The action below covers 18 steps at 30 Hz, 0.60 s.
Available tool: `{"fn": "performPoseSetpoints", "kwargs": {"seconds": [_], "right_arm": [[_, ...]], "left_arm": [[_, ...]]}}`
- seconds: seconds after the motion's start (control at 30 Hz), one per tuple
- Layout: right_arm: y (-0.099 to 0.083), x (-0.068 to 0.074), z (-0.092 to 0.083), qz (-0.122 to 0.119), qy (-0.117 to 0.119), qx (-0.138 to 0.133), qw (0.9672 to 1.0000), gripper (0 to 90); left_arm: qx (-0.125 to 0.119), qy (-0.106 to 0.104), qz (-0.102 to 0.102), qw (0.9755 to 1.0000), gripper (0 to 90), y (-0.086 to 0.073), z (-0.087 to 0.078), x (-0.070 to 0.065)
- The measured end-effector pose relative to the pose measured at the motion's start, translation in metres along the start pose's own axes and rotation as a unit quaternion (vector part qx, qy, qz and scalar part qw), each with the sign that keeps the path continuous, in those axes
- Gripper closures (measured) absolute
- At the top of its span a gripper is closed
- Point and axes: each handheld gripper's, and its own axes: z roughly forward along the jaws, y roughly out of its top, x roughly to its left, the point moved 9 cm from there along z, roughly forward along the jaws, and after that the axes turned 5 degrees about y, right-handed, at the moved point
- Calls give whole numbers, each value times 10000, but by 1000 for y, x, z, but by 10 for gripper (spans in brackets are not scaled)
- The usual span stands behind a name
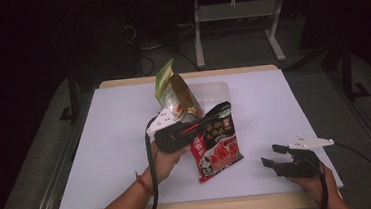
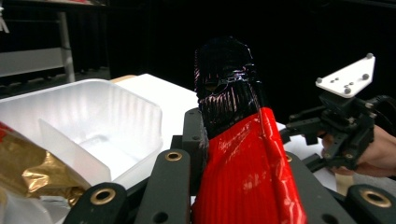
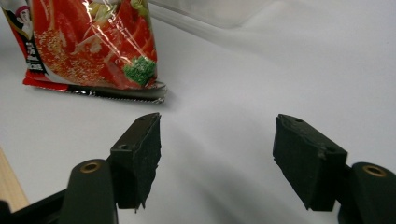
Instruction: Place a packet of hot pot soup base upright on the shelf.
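While your left gripper (image 1: 210, 120) clamps the black top edge of the red noodle packet (image 1: 217, 149), that glossy, crinkled packet hangs with its bottom edge touching the white table (image 1: 112, 155). Your right gripper (image 1: 273, 157) rests low at the near right, jaws spread wide with nothing between them, the packet just beyond. Behind sit a translucent plastic tray (image 1: 217, 89) and a gold-green snack bag (image 1: 175, 93).

Red snack packet (image 1: 217, 147): black-topped, printed, hung upright at table centre, top pinched, bottom edge touched the white tabletop.
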Motion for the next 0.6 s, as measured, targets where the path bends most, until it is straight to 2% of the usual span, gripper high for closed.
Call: {"fn": "performPoseSetpoints", "kwargs": {"seconds": [0.23, 0.33, 0.43, 0.5, 0.6], "right_arm": [[4, 1, -4, 60, -72, -133, 9999, 316], [6, 3, -3, -40, -118, -150, 9998, 316], [7, 0, -6, -56, -303, -253, 9992, 329], [8, -1, -6, -31, -262, -294, 9992, 328], [6, -1, -4, -31, -253, -222, 9994, 317]], "left_arm": [[-171, 109, -57, 9998, 776, 6, -2, 1], [-176, 152, 26, 9997, 778, 8, -3, 0], [-261, 188, 54, 9995, 778, 15, -3, -1], [-322, 208, 102, 9992, 778, 20, -4, 0], [-490, 313, -19, 9983, 777, 30, -6, 3]]}}
